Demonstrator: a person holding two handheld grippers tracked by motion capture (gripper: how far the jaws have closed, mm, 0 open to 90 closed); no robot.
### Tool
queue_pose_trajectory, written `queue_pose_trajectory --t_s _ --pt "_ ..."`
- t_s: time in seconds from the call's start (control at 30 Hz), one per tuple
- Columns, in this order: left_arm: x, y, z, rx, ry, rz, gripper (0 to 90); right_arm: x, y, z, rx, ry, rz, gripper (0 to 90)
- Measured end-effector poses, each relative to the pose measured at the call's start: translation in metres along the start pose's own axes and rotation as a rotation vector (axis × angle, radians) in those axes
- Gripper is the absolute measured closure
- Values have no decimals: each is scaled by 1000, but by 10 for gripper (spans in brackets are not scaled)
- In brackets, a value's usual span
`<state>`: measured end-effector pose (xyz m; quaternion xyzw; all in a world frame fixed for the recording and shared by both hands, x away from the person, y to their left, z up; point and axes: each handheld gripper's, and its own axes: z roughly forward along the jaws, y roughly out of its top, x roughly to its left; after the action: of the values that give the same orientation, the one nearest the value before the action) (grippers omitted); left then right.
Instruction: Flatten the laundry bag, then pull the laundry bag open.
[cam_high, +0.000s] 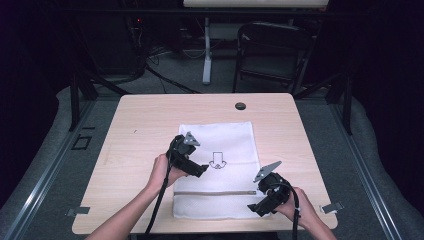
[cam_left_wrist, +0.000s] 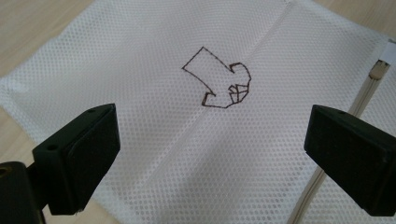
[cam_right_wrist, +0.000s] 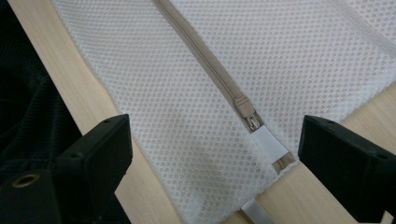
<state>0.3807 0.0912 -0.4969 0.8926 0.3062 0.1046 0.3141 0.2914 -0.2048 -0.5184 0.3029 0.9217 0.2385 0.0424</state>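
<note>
Both grippers gape above wooden table (cam_high: 135, 120); room seemingly dark.

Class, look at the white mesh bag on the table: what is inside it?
The mesh bag lies flat with its zip closed. No bulge shows, and nothing shows through the mesh; a thin item could be hidden.

Both grippers (cam_high: 200, 171) black – grey three-cornered plates on top, black cables trailing; forearms apparently unsleeved
</note>
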Motion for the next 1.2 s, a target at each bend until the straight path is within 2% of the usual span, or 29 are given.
queue_pose_trajectory --t_s 0.07,0.1,0.3,0.33,0.37,0.43,0.57,0.6,0.63,0.67,0.73,0.83,0.9,0.93,0.97,1.0,1.03,1.13,1.17,1.2 --pt "3 -3 1 4 0 -17 35 -2 0 0 6 0 -9 108" --pt "4 -3 0 1 -6 -23 35 -1 -1 1 -5 -10 6 118" --pt "0 -5 -1 -10 -4 -13 33 -5 -3 -2 4 -6 4 146" --pt "-1 -5 -1 -9 -7 -10 33 -6 -4 -3 12 -15 4 148" --pt "-2 -4 0 -8 -7 -9 32 -7 -5 -2 -5 -11 11 154" --pt "-5 -4 2 -5 -15 -7 33 -9 -7 -4 9 -19 15 177" --pt "-11 -3 5 1 -25 15 36 -12 -9 -6 9 -43 23 237" --pt "-15 -3 7 0 -34 26 39 -15 -11 -7 -6 -63 33 326" --pt "-15 -3 7 0 -34 26 39 -17 -12 -8 0 -93 51 372" --pt "-20 -3 9 2 -34 47 42 -20 -13 -8 -10 -98 69 434" --pt "-23 -3 12 8 -40 61 49 -25 -14 -8 -16 -112 110 538" --pt "-26 -3 14 4 -54 64 60 -33 -18 -2 1 -116 166 682" --pt "-27 -2 14 0 -64 66 69 -36 -18 0 7 -114 181 715" --pt "-30 -2 13 -13 -63 73 74 -37 -18 6 -17 -90 225 792" --pt "-31 -1 13 -19 -70 75 75 -38 -16 7 4 -79 210 811" --pt "-32 -1 12 -23 -78 72 81 -38 -15 10 -9 -73 213 838" --pt "-34 -1 12 -32 -71 77 89 -38 -14 13 0 -70 213 853" --pt "-37 -1 12 -44 -87 84 110 -38 -12 23 26 -61 216 880" --pt "-38 -1 12 -43 -92 85 122 -37 -12 25 18 -70 226 893" --pt "-39 -1 13 -43 -99 86 128 -37 -11 25 35 -71 216 899"
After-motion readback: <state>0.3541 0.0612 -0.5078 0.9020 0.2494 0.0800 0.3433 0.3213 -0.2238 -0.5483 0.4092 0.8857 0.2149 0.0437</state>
